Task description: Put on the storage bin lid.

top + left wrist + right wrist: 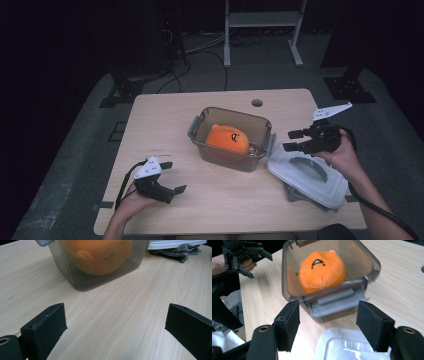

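The right gripper (pixel 296 140) is held over the white lid (pixel 306 178), with its fingers (pixel 287 325) wide apart and nothing between them. The lid lies flat just under these fingers, on a grey cloth (pixel 179 251) on the counter (pixel 165 120). Just ahead of the fingers the clear plastic box (pixel 231 155) is seen, close to them but not touched. The grey clip (pixel 337 301) on the near end of the box is seen right in front of the gap between the fingers. An orange plush toy (pixel 228 138) with a little black face is seen inside the box, a bit further ahead of the fingers.

The left gripper (pixel 170 176) is held low by the near edge of the counter, well apart from the box. Its fingers (pixel 46 327) are spread wide too, and only bare wood is seen between them. The box with the orange toy is seen ahead of these fingers, with an open stretch of counter in between. The white lid and the grey cloth are seen past the box, far ahead and off to the right of these fingers
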Demonstrator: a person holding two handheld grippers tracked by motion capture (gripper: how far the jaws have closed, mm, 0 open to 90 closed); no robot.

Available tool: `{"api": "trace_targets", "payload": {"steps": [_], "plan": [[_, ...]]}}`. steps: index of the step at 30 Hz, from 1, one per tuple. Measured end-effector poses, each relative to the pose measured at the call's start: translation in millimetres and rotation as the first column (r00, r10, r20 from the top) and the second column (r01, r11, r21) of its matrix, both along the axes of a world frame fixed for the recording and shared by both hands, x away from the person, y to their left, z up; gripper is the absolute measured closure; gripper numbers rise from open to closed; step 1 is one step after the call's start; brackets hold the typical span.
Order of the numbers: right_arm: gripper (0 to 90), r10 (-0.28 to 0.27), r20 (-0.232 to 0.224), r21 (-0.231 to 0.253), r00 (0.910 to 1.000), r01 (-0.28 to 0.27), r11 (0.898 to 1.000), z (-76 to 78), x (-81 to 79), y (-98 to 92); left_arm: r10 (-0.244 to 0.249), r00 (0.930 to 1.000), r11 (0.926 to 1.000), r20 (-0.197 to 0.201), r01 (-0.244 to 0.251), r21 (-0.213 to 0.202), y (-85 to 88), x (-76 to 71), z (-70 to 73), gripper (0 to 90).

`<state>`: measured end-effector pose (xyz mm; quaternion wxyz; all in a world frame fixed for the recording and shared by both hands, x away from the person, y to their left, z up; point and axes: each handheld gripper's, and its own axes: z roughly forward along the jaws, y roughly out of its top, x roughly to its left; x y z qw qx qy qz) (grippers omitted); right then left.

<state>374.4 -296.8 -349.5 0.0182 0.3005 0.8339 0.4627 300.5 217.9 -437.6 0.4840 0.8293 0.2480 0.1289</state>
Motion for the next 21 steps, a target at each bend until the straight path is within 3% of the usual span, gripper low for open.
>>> {"api": "trace_targets", "payload": {"steps": [6,21], "plan": [[32.9,-0.025,-0.011,0.012,0.9996,0.025,1.000,-10.8,-3.6,-12.4,0.002,1.0000,1.0000,-0.002,-0.002,0.002,-0.1,0.2,-0.5,2.7],[32.0,-0.085,-0.033,-0.032,0.9958,0.084,0.996,-37.9,-11.7,-35.5,0.006,1.0000,1.0000,-0.004,-0.006,0.005,0.6,0.4,-1.3,2.7]]}}
